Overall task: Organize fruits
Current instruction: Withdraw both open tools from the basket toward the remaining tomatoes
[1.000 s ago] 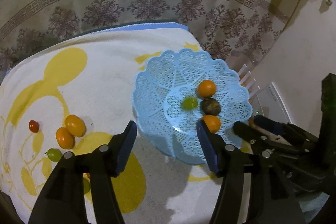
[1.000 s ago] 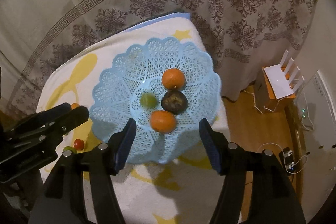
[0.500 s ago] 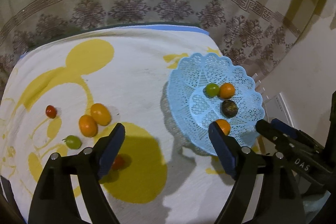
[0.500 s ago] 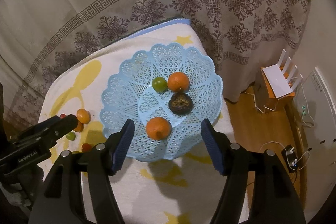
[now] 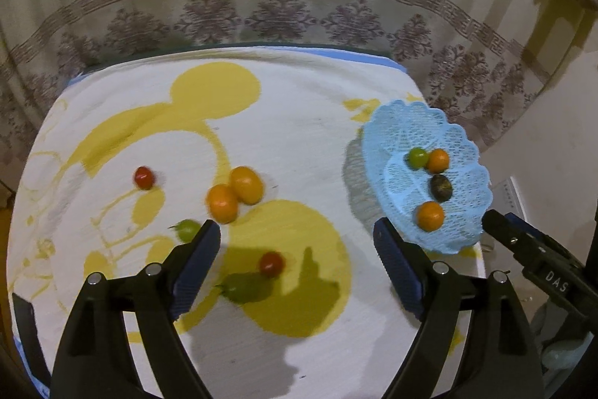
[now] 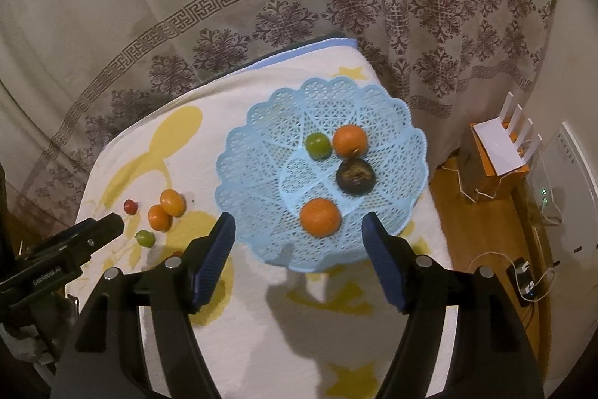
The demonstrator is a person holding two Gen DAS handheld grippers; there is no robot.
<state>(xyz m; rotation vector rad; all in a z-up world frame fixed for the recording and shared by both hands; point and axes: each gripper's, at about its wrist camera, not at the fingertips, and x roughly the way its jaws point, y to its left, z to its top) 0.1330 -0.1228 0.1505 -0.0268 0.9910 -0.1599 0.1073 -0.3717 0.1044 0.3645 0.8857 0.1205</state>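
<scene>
A light blue lattice basket sits at the table's right end. It holds two oranges, a green fruit and a dark brown fruit. On the cloth to the left lie two orange fruits, two red tomatoes and two green fruits. My left gripper is open and empty above the red tomato. My right gripper is open and empty over the basket's near rim.
The table wears a white cloth with yellow shapes. A patterned curtain hangs behind it. To the right, on the wooden floor, stand a white router on an orange box and cables with a power strip.
My left gripper has swung left and back from the basket, bringing the loose fruits on the cloth into view. My right gripper has drawn back a little. The green fruit has rolled beside the far orange.
</scene>
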